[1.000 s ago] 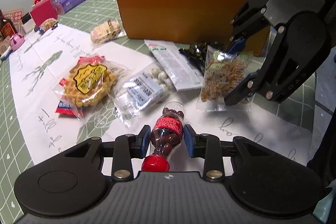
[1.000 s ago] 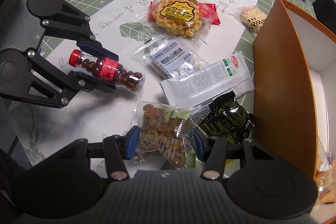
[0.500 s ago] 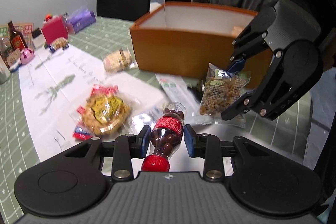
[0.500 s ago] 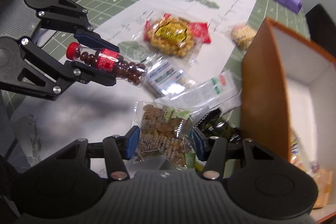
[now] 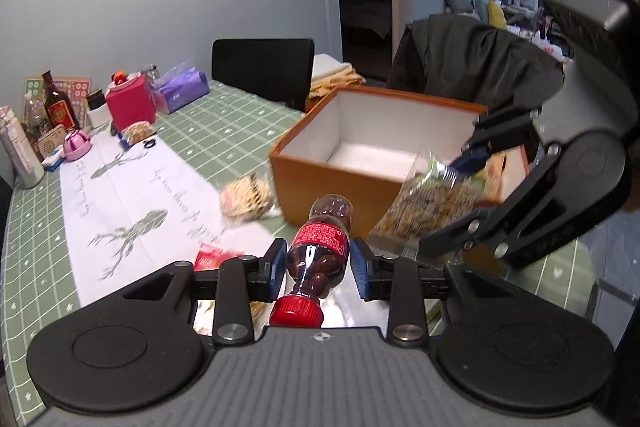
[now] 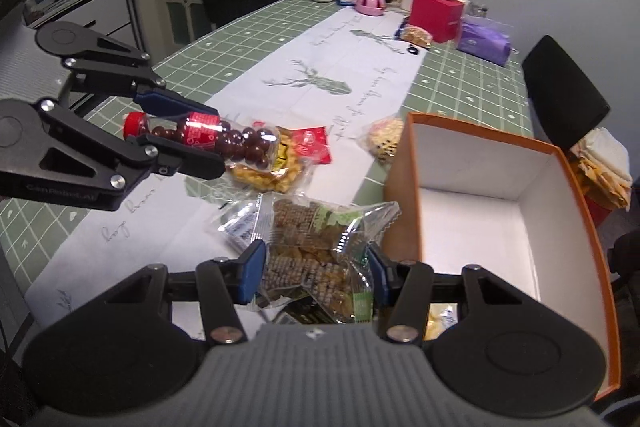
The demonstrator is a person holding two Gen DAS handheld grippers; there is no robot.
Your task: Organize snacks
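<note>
Two loads airborne: left gripper (image 5: pixel 318 264) clamps the candy bottle (image 5: pixel 319 255); right gripper (image 6: pixel 316 269) clamps the snack bag (image 6: pixel 316 247). Orange box (image 6: pixel 404 187) at 2 o'clock. Risk: slack film could slip.

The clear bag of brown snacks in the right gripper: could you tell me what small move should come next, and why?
Probably carry the clear bag of brown snacks sideways over the orange box's rim and release. The right gripper is shut on it, lifted clear of the table beside the box, whose white floor is mostly bare. The left gripper, shut on the small red-capped bottle of chocolate balls, could follow.
</note>
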